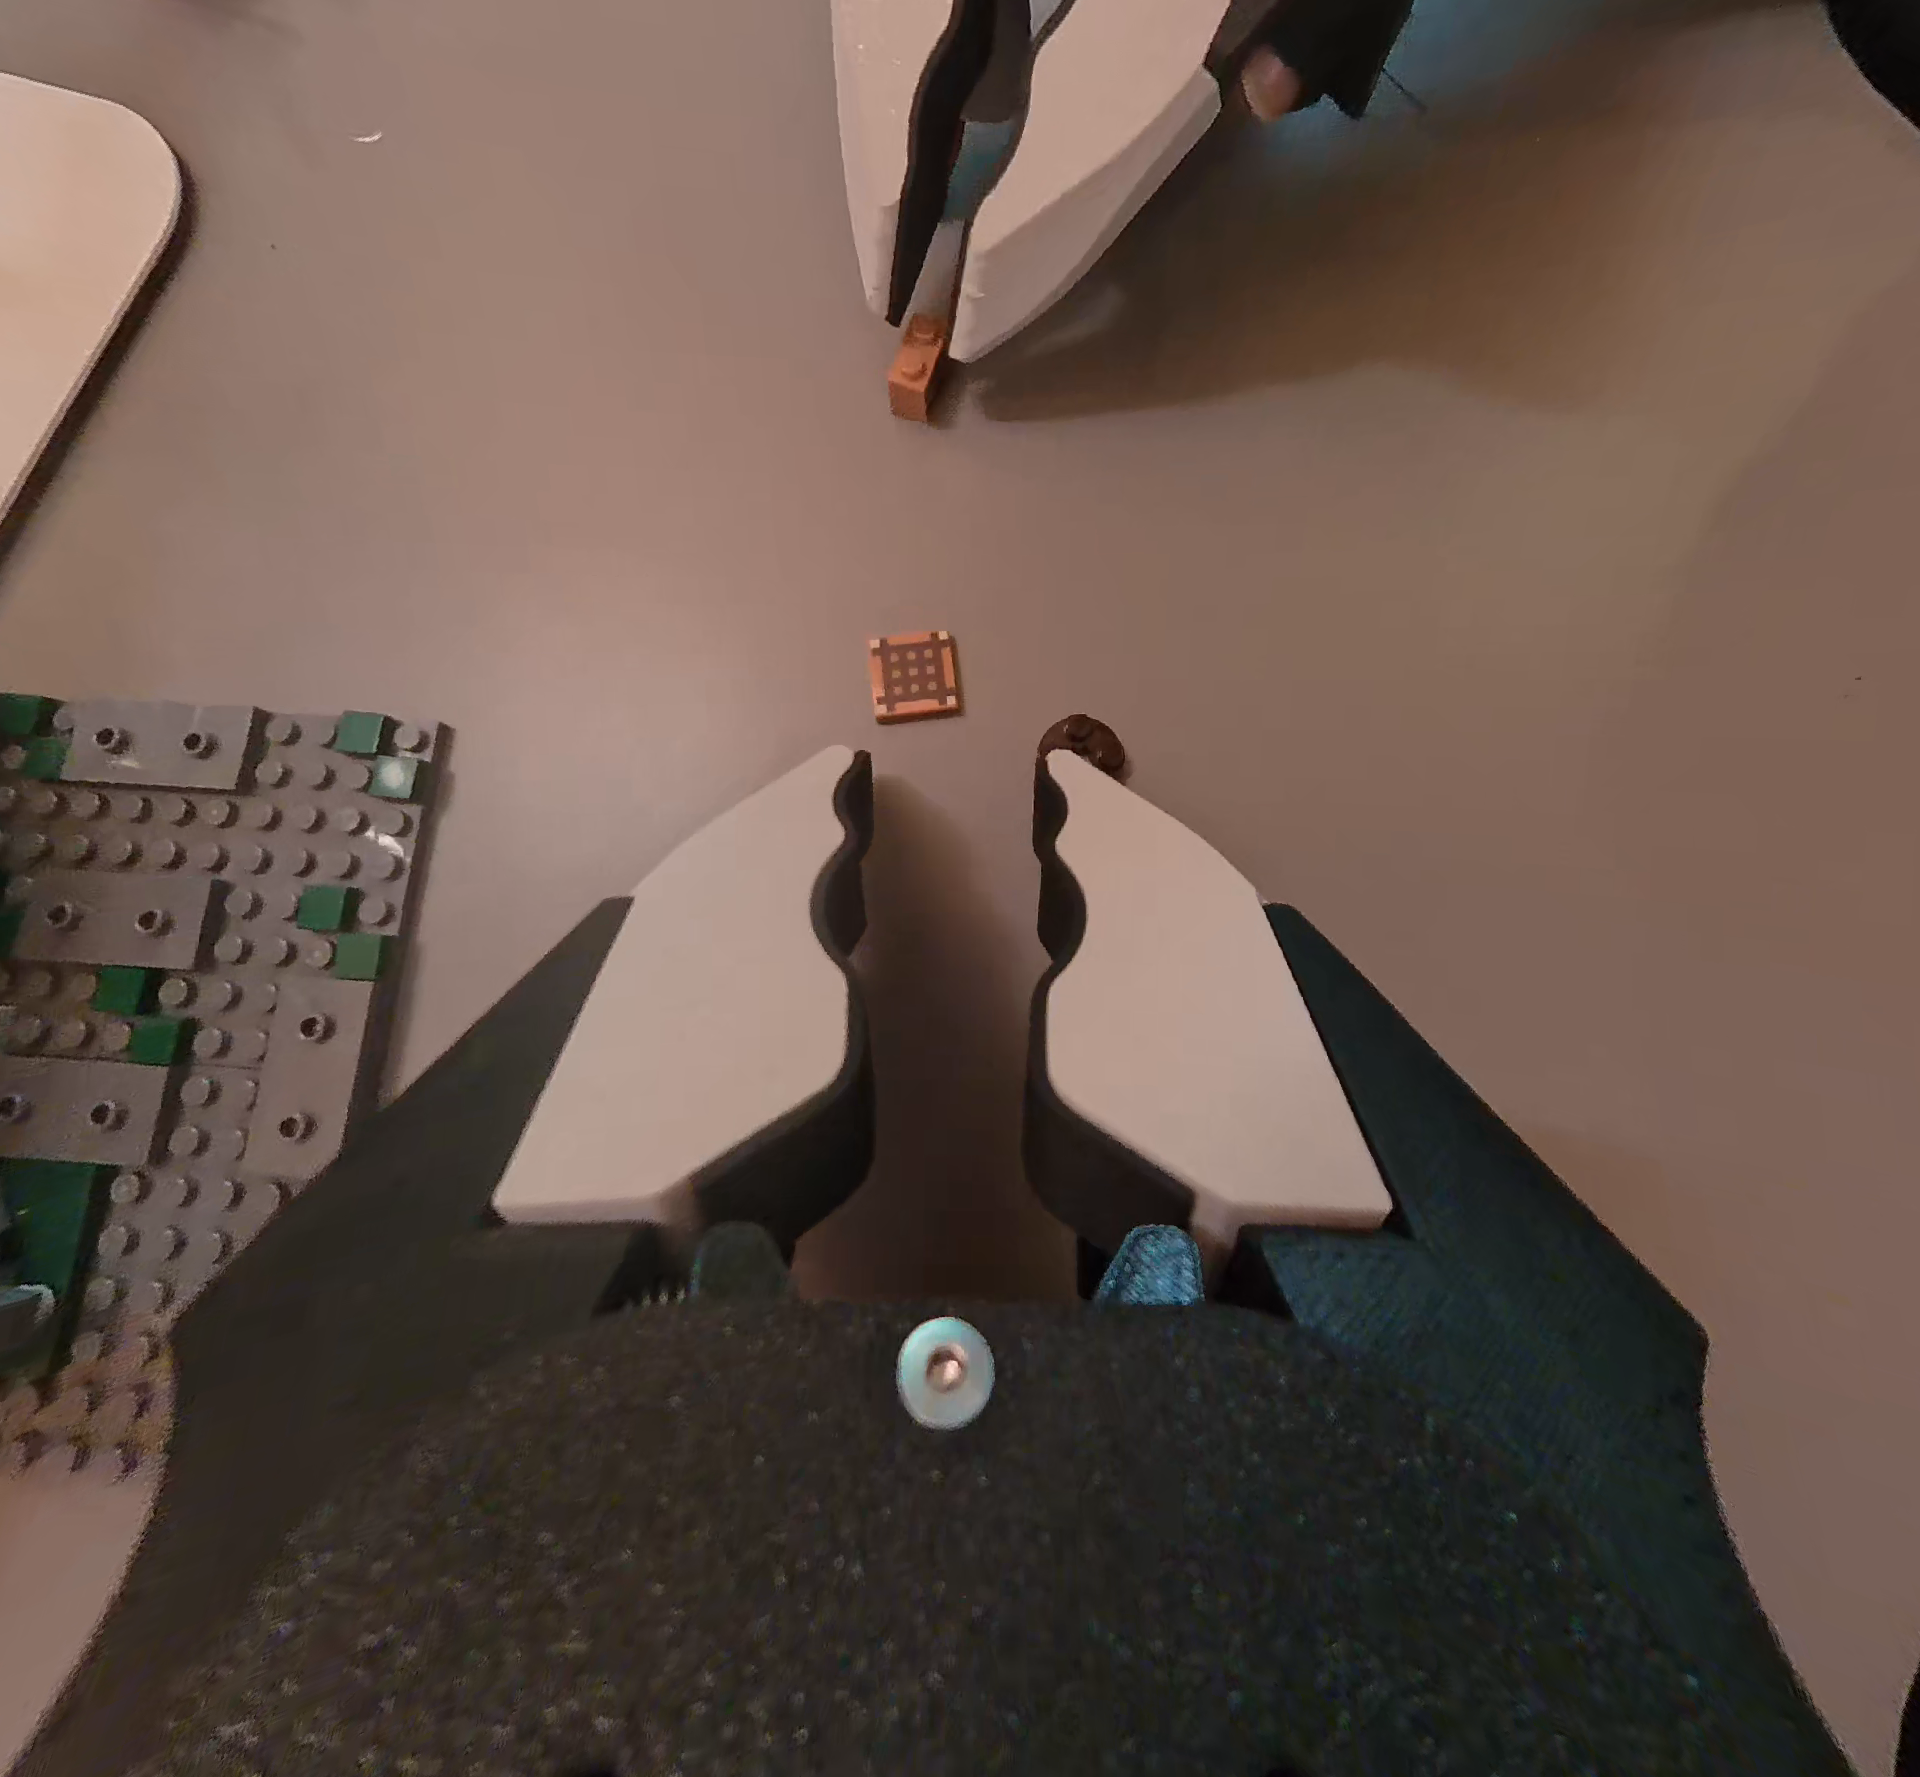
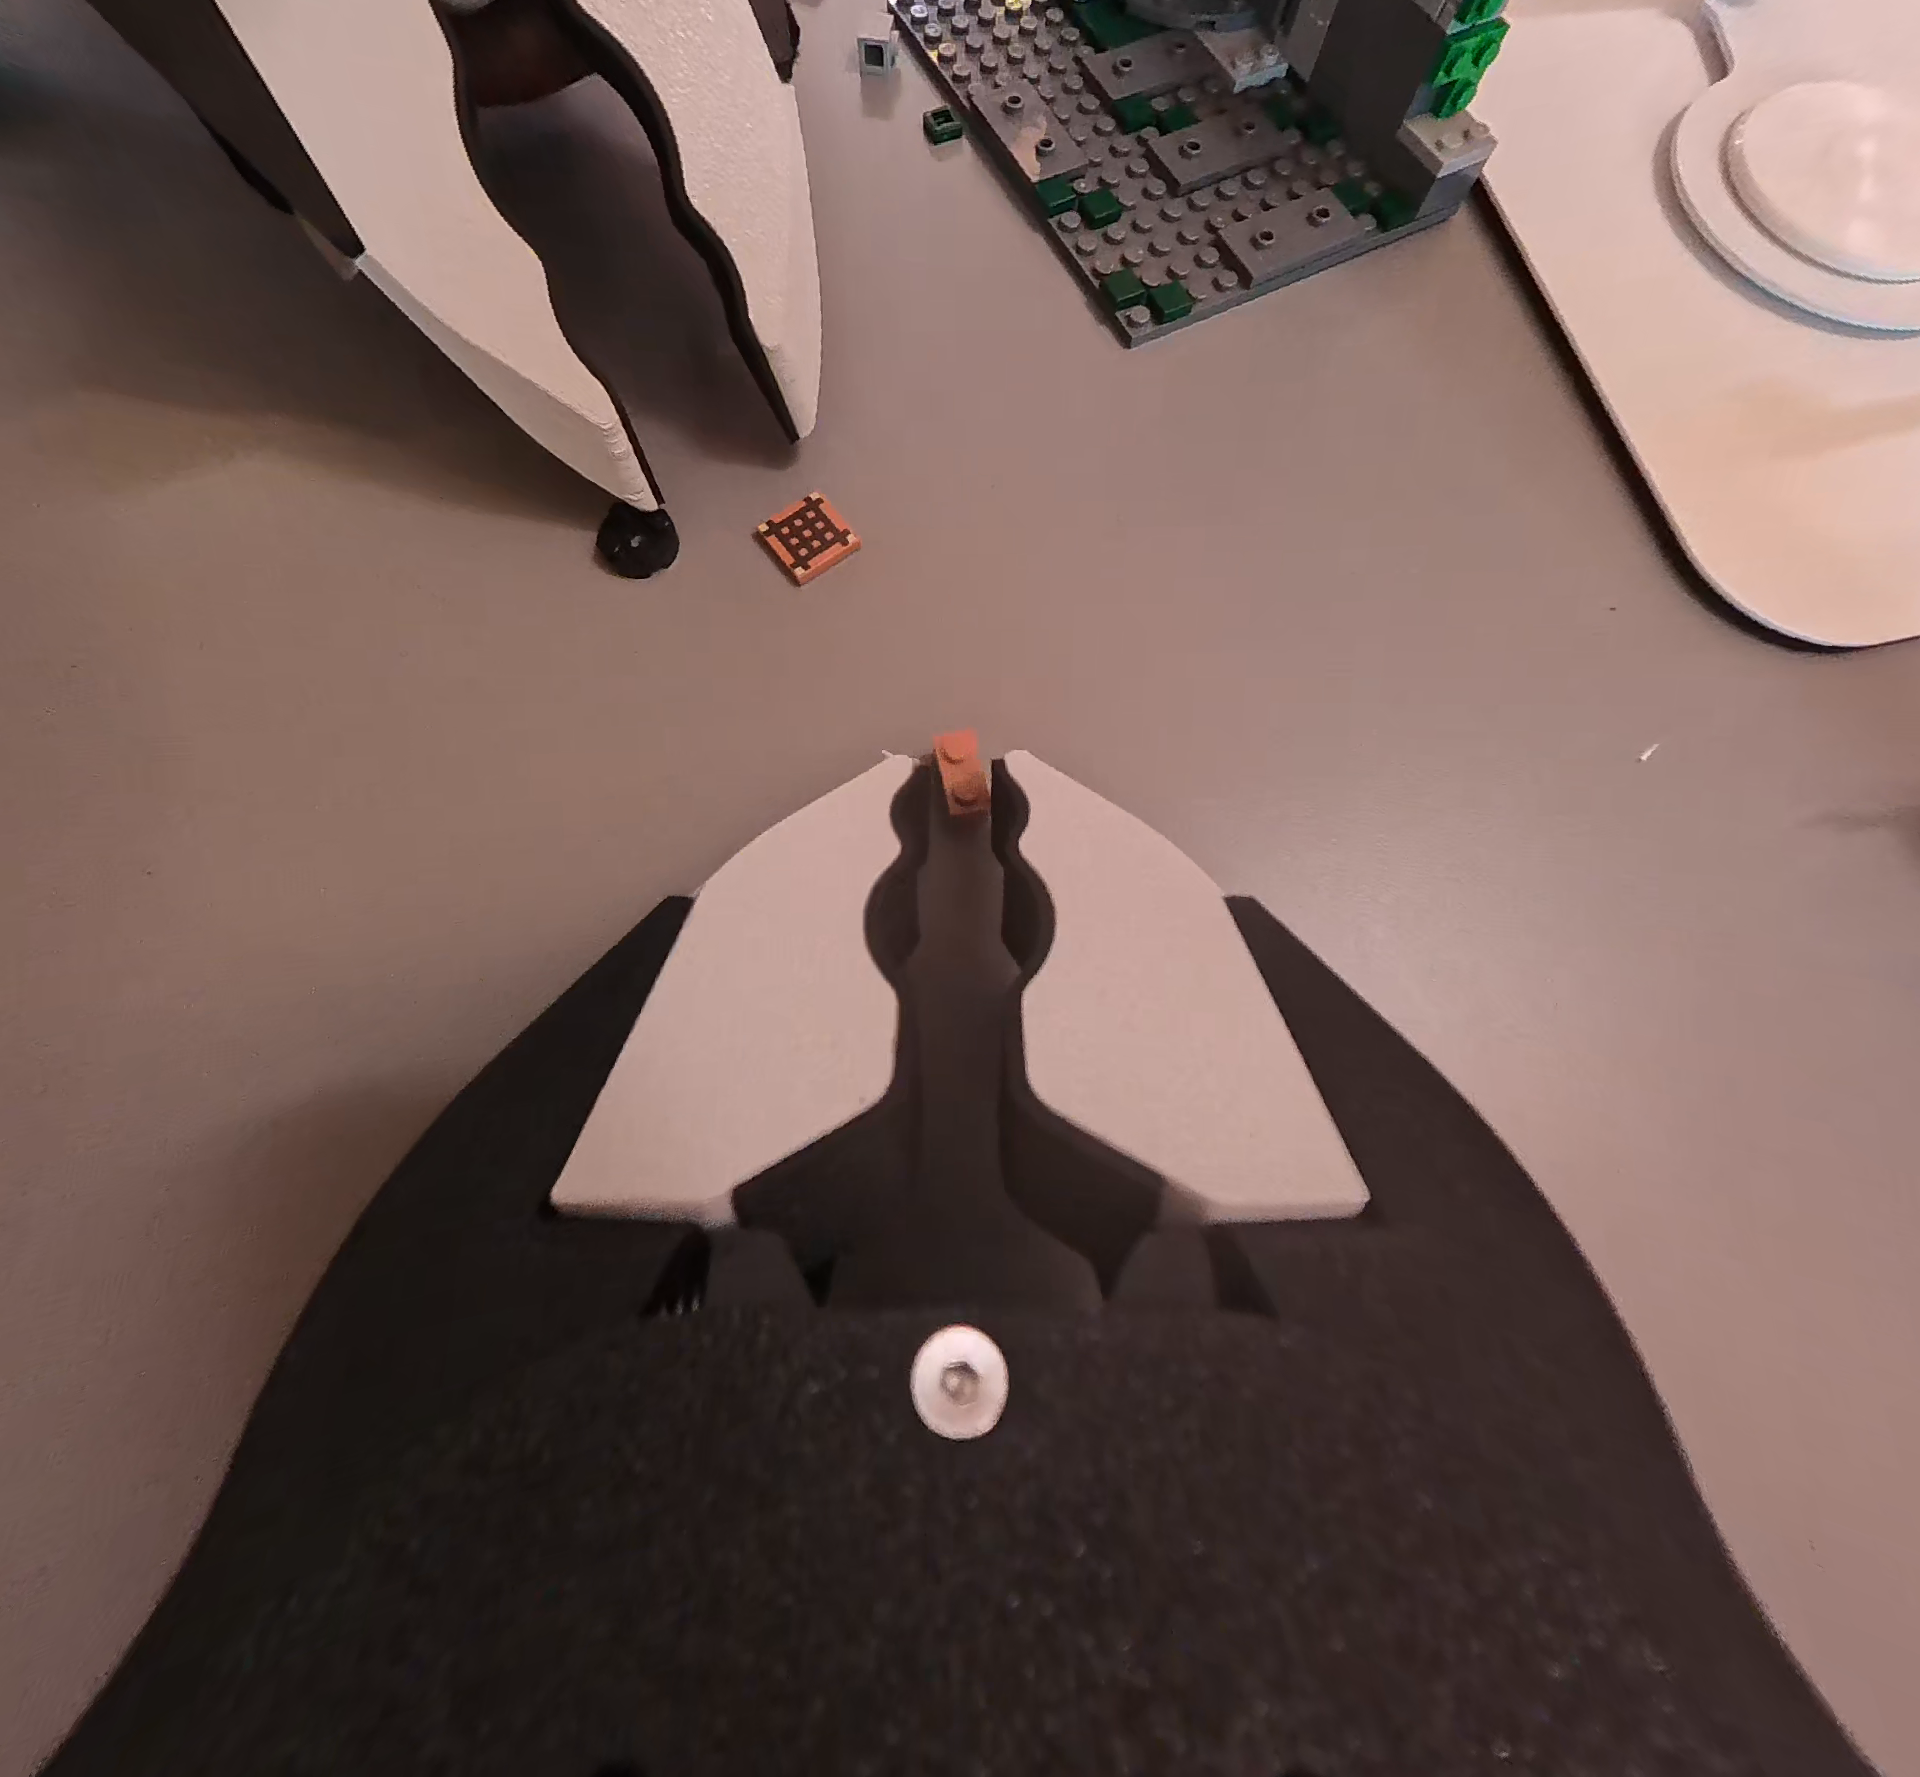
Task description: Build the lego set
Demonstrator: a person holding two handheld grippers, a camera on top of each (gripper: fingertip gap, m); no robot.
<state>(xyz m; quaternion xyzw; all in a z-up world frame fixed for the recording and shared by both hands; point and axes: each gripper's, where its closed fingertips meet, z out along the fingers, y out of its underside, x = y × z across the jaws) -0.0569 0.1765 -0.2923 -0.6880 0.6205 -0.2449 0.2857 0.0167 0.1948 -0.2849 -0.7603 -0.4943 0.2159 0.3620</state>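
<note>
Pinching small tan studded plastic brick (image 2: pixel 961 778) at frame centre, right gripper (image 2: pixel 954 763) clenched on it. Left gripper (image 1: pixel 951 763) released near printed tan square tile (image 1: pixel 914 678). We advise squaring grip before lifting.

A plain grey table (image 2: pixel 1351 792) carries everything, and the landmark on it is a small square tan tile with a dark grid print (image 2: pixel 808 538), lying flat. Just beside the tile sits a small black round piece (image 2: pixel 636 541), and a little apart from it a small orange-brown brick (image 2: pixel 961 777) rests on the surface. Farther from the tile stands a grey studded baseplate with green patches and a dark tower (image 2: pixel 1195 158); past that lies a white rounded board (image 2: pixel 1714 439), with two tiny loose pieces (image 2: pixel 878 49) by the baseplate's edge.
</note>
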